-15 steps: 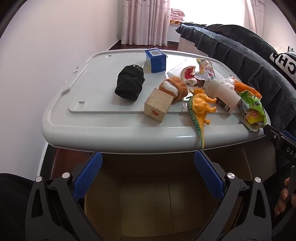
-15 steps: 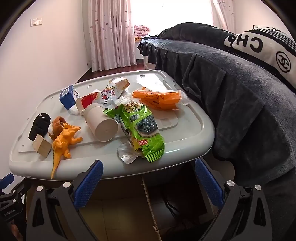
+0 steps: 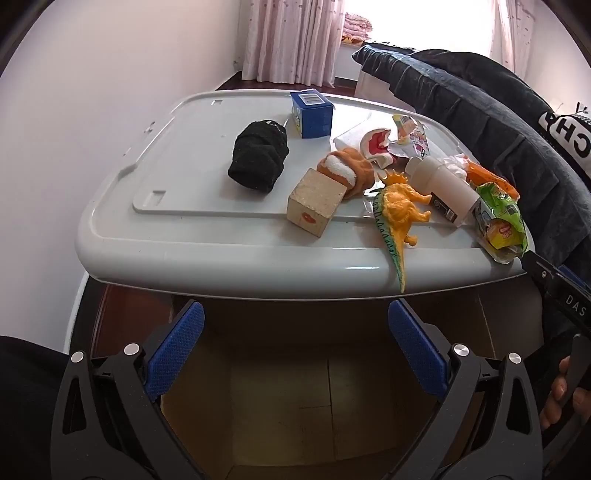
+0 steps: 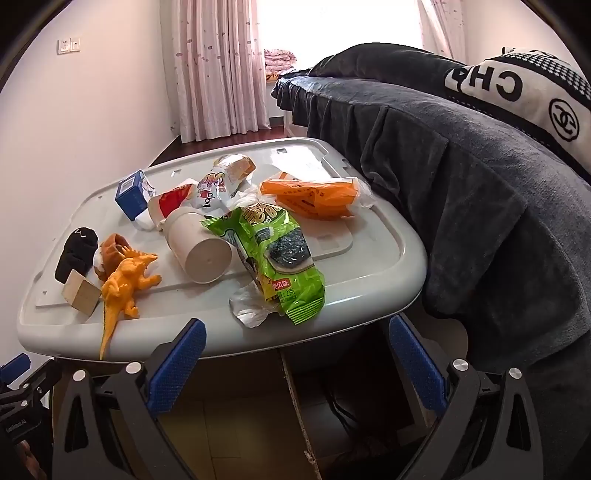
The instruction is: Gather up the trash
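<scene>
The green snack wrapper (image 4: 275,258) lies at the near edge of the grey lid (image 4: 388,269), just beyond the right gripper (image 4: 295,363), spread wide and empty. Left of it lie a white cup (image 4: 199,253) and orange dinosaur (image 4: 127,280). The left gripper (image 3: 295,350), also wide, hangs below the lid's near edge.

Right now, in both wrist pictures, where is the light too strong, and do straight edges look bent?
Left wrist view: the window behind the curtains is blown out white, and the grey lid's front edge bows from fisheye distortion. Right wrist view: the window is overexposed too, the green snack wrapper shows small glare patches, and the picture corners are dark.
</scene>
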